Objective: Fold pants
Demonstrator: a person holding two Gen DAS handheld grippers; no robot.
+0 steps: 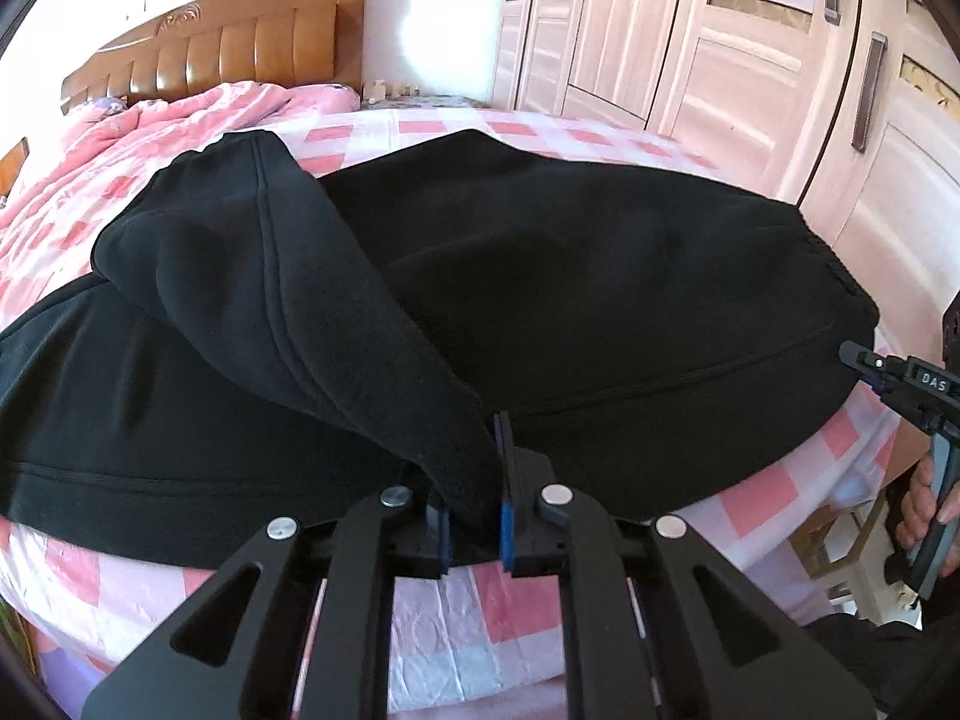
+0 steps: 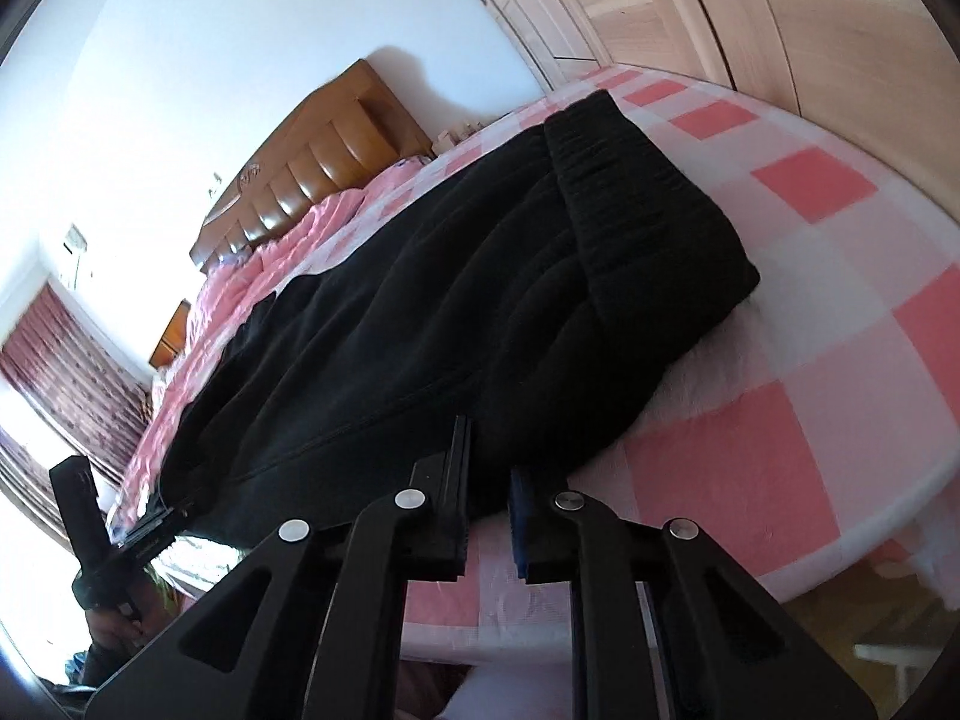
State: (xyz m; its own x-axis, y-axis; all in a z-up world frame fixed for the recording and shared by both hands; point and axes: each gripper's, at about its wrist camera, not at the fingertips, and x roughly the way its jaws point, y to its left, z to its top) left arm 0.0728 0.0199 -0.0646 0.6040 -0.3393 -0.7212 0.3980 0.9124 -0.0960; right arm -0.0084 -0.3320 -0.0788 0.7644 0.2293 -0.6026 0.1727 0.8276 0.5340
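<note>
The left tool (image 1: 474,498) is clamped on a pinch of the black pants (image 1: 570,276), its blue pads pressing a fold of cloth raised at the near hem. The right tool (image 2: 486,498) is likewise closed on the near edge of the pants (image 2: 480,300), close to the waistband (image 2: 648,204).

The pants lie spread across the bed (image 1: 540,132), on its pink checked sheet, long axis running left to right along the bed's near edge: legs to the left, waistband to the right. Both tools hold the same near side, well apart along that axis, so I judge the coming move as carrying this edge away, over the cloth toward the far side.

The left wrist view shows a leg already doubled back over the garment, and the right tool (image 1: 882,375) with a hand (image 1: 924,504) below it. The right wrist view shows the ribbed waistband and the left tool (image 2: 159,525) at the far corner.
</note>
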